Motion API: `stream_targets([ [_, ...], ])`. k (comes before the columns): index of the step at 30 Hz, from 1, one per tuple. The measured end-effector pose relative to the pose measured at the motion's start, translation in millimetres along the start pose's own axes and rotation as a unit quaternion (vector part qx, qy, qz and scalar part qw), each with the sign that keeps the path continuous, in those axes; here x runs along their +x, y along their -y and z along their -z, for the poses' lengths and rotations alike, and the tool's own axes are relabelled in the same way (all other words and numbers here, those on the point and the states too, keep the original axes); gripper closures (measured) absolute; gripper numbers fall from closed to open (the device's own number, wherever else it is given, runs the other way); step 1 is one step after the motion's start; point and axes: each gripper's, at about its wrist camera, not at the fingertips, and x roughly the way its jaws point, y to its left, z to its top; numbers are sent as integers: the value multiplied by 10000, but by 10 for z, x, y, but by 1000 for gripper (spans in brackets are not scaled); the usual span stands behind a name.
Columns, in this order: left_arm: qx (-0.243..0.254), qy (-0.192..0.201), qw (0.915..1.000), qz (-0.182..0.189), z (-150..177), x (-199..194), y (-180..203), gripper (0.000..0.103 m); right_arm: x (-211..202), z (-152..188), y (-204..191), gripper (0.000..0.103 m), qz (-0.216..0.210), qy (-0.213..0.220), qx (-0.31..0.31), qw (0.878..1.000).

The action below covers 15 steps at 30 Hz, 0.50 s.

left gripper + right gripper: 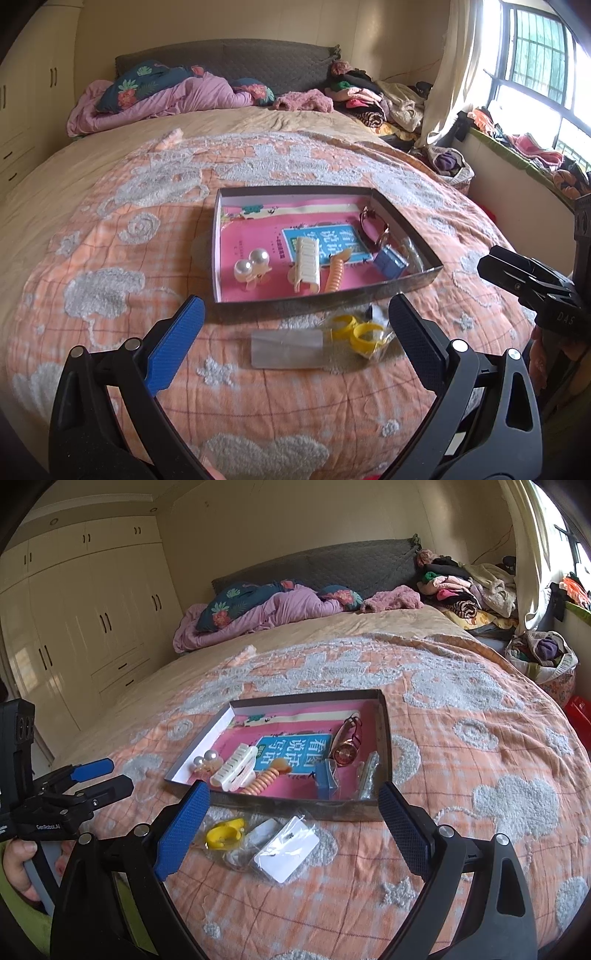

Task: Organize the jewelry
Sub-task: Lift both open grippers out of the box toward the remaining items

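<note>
Where claws (295, 332) gape: bagged rings (360, 332) between.

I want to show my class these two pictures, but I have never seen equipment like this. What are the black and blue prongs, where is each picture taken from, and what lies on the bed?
No robot here: a person holds a two-fingered gripper in each hand, each carrying a camera. One picture looks along the left gripper, the other along the right gripper. Both are open and hold nothing. On the bedspread sits a shallow box holding a hair claw, pearl baubles and a watch. In front of it lie small plastic bags, one with yellow rings.
</note>
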Motion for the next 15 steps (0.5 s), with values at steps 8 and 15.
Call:
stream_targets([
  [8,4,-129,9999,-61,136,-18,-70,10,49,85,-44,11,11,-186,-63,9998],
  [15,59,-184,9998,-82,193,-16,-79,10,141,177,-91,11,21,-389,-150,9991],
])
